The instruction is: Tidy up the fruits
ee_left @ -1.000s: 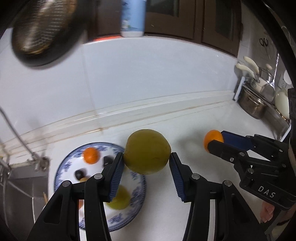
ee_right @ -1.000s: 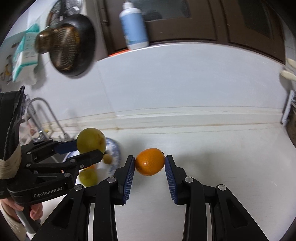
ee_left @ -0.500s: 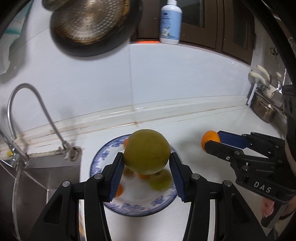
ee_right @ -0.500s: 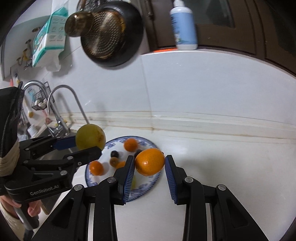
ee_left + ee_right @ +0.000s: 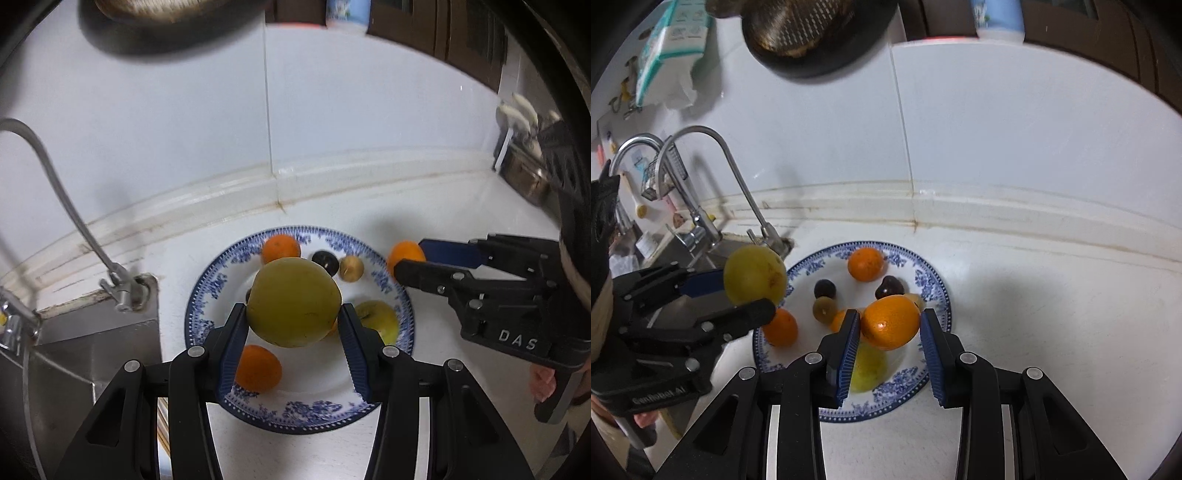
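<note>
My left gripper (image 5: pixel 293 323) is shut on a large yellow-green fruit (image 5: pixel 293 302) and holds it above a blue-and-white plate (image 5: pixel 207 295). My right gripper (image 5: pixel 890 334) is shut on an orange (image 5: pixel 890 323) and holds it above the same plate (image 5: pixel 934 280). On the plate lie several fruits: oranges (image 5: pixel 866 264) (image 5: pixel 258 367), dark plums (image 5: pixel 824 288), a small brownish fruit (image 5: pixel 351 268) and a yellow-green apple (image 5: pixel 380 319). The right gripper with its orange (image 5: pixel 406 254) shows at the plate's right edge in the left wrist view. The left gripper with its fruit (image 5: pixel 755 275) shows at the plate's left edge in the right wrist view.
A steel sink (image 5: pixel 66 354) with a curved tap (image 5: pixel 720 177) lies left of the plate. A dark pan (image 5: pixel 812 37) hangs on the white tiled wall. A bottle (image 5: pixel 999 18) stands on a ledge above. Pots (image 5: pixel 524 177) stand at the far right of the white counter (image 5: pixel 1052 314).
Both grippers have moved left with their fruit, from the bare counter to above the plate. Their grips have not changed.
</note>
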Demonstrator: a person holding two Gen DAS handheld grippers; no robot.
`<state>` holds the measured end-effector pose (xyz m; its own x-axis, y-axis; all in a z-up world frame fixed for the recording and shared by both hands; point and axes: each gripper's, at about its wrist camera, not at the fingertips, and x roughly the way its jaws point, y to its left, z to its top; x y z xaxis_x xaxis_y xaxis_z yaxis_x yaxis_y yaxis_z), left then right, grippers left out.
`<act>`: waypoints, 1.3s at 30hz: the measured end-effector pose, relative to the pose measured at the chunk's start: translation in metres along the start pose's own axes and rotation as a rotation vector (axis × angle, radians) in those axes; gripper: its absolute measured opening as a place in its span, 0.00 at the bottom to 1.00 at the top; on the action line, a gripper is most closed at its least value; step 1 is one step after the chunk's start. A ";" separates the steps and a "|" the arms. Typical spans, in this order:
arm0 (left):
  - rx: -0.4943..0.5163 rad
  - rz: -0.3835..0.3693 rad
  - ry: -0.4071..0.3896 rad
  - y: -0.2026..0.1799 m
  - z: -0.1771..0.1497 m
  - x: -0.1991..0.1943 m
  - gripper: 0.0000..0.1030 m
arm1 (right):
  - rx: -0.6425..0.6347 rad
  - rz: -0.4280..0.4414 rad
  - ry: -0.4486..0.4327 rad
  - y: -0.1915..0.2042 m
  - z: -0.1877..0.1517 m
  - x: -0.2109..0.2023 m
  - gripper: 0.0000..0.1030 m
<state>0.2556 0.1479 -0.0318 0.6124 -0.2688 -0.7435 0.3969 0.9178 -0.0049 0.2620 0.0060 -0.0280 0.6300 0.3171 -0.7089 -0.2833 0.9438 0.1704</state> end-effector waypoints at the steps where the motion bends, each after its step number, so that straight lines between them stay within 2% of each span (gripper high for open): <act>1: 0.005 -0.011 0.016 0.001 0.000 0.007 0.47 | 0.006 -0.004 0.008 -0.001 0.000 0.005 0.34; 6: 0.033 -0.043 0.052 0.001 0.000 0.024 0.47 | 0.024 -0.020 0.044 -0.003 0.000 0.023 0.34; 13: 0.062 -0.109 0.083 -0.004 -0.012 0.026 0.47 | 0.062 -0.008 0.068 -0.007 -0.001 0.034 0.35; 16: 0.069 -0.105 0.066 -0.004 -0.014 0.022 0.47 | 0.065 -0.006 0.051 -0.005 -0.001 0.033 0.51; 23: 0.052 -0.107 0.045 0.000 -0.020 0.017 0.49 | 0.078 -0.061 0.011 -0.001 -0.007 0.013 0.51; 28: 0.008 -0.076 -0.010 -0.004 -0.027 -0.001 0.49 | 0.027 -0.137 -0.036 0.007 -0.016 -0.016 0.51; 32: -0.013 -0.004 -0.084 -0.020 -0.033 -0.034 0.49 | 0.019 -0.136 -0.071 0.008 -0.025 -0.043 0.52; 35: -0.052 0.053 -0.127 -0.030 -0.038 -0.058 0.61 | 0.026 -0.126 -0.099 0.004 -0.034 -0.067 0.59; 36: -0.070 0.074 -0.144 -0.034 -0.040 -0.067 0.66 | 0.028 -0.127 -0.107 0.004 -0.036 -0.074 0.59; 38: -0.091 0.114 -0.180 -0.044 -0.044 -0.084 0.71 | 0.029 -0.129 -0.128 0.003 -0.042 -0.092 0.61; 39: -0.103 0.131 -0.194 -0.047 -0.047 -0.091 0.77 | 0.028 -0.134 -0.137 0.003 -0.045 -0.100 0.63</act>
<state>0.1488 0.1429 0.0047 0.7777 -0.1880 -0.5999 0.2403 0.9707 0.0073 0.1657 -0.0270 0.0125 0.7537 0.1961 -0.6273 -0.1708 0.9801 0.1011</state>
